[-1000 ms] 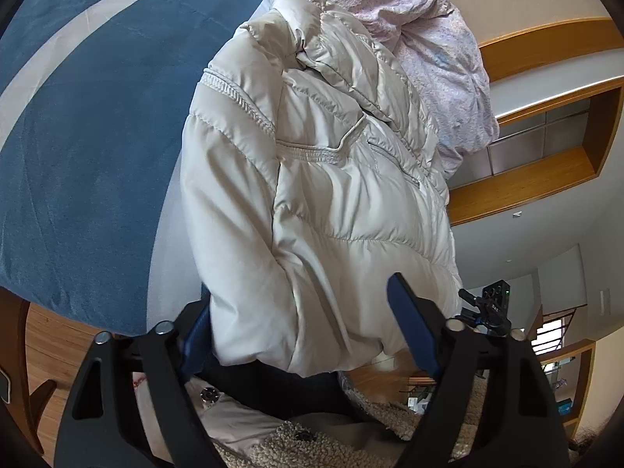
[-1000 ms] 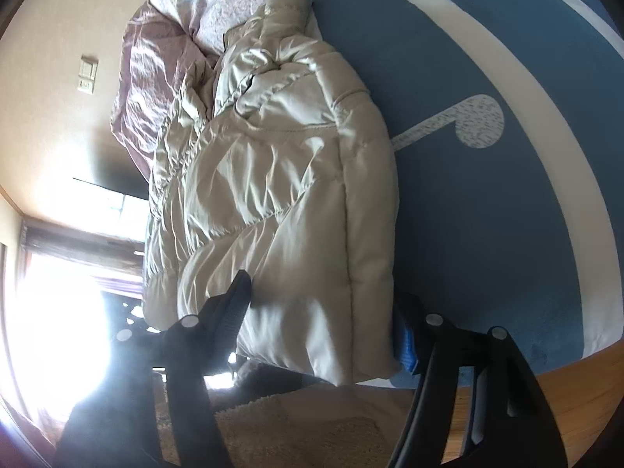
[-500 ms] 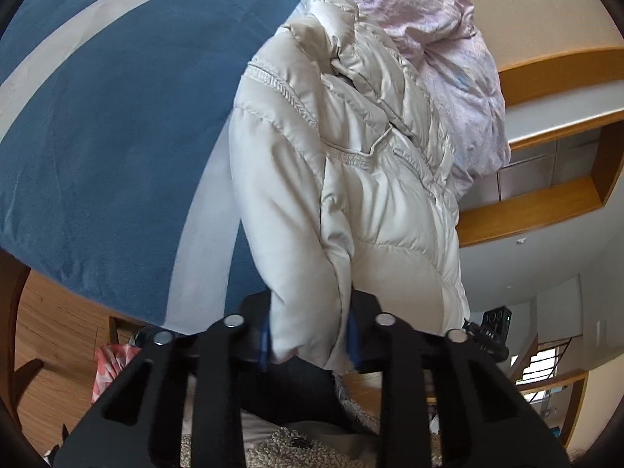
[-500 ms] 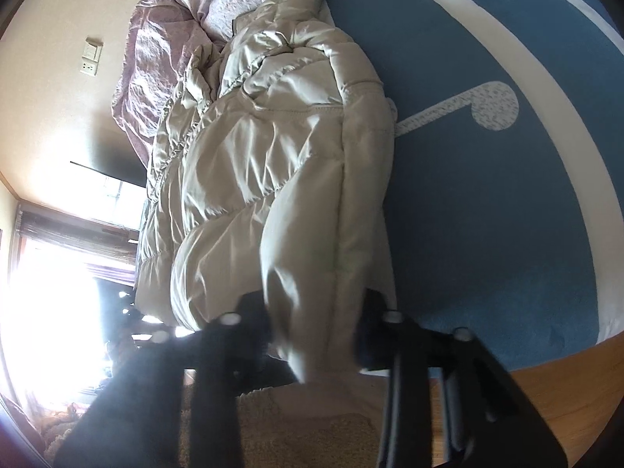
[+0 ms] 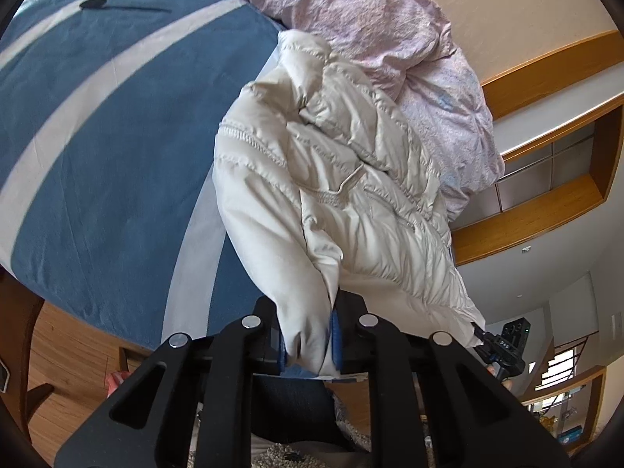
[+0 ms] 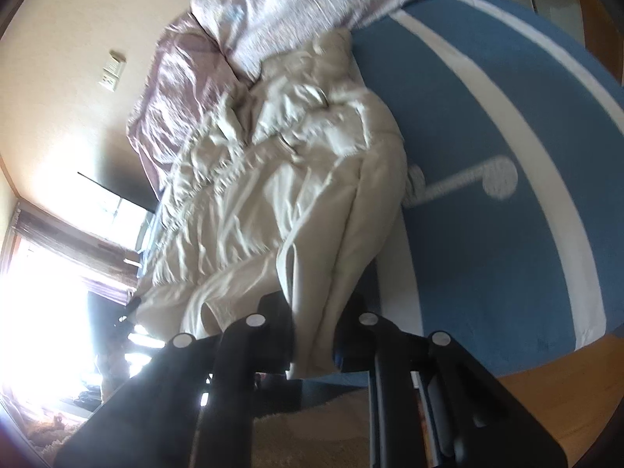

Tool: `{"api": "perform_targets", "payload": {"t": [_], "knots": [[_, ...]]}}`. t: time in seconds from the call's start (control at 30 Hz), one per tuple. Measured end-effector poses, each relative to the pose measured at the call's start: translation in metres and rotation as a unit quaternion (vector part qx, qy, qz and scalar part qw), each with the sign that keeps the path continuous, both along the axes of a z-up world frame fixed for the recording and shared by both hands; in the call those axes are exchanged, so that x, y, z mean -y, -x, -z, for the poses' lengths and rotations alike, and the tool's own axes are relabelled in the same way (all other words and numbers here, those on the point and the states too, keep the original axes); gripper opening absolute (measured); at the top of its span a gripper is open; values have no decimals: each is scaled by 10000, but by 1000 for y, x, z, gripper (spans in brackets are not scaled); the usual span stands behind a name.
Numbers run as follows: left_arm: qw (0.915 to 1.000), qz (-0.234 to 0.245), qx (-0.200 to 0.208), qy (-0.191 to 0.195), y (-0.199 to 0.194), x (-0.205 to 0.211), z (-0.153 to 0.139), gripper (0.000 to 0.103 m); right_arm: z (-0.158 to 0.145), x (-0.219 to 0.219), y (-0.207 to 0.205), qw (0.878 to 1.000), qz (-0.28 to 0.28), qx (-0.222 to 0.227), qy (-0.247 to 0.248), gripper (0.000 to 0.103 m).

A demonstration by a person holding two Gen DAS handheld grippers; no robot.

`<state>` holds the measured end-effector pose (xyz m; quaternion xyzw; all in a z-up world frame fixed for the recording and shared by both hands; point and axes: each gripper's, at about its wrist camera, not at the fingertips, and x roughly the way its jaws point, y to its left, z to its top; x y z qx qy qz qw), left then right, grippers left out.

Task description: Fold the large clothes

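1. Puffer jacket (image 5: 351, 210) hem is pinched in both grippers: left gripper (image 5: 310, 341) and right gripper (image 6: 314, 345) jaws just closed tight on bunched cream fabric
2. rest of it sprawls over the blue-and-white striped bedspread (image 5: 101, 148), collar touching the pink duvet (image 5: 409, 39)

Between our left gripper's (image 5: 308, 335) matt black plastic jaws we see the puffer jacket (image 5: 343, 195), smooth quilted cloth with faint sheen; beyond lie a matt blue blanket (image 5: 97, 156), crinkled pink bedding (image 5: 390, 31) and glossy wood floor (image 5: 70, 351).
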<state>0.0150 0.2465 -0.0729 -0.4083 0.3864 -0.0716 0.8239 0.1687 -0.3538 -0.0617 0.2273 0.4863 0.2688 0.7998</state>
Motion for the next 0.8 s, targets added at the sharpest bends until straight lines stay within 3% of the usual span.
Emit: {"api": "perform_targets", "payload": {"t": [0.47, 0.8], "knots": [[9988, -173, 454, -83, 1, -6, -30, 14, -27, 1, 3, 9977, 357, 515, -274, 15], [9946, -275, 943, -349, -16, -11, -72, 14, -62, -6, -6, 9890, 675, 1272, -334, 14]]}}
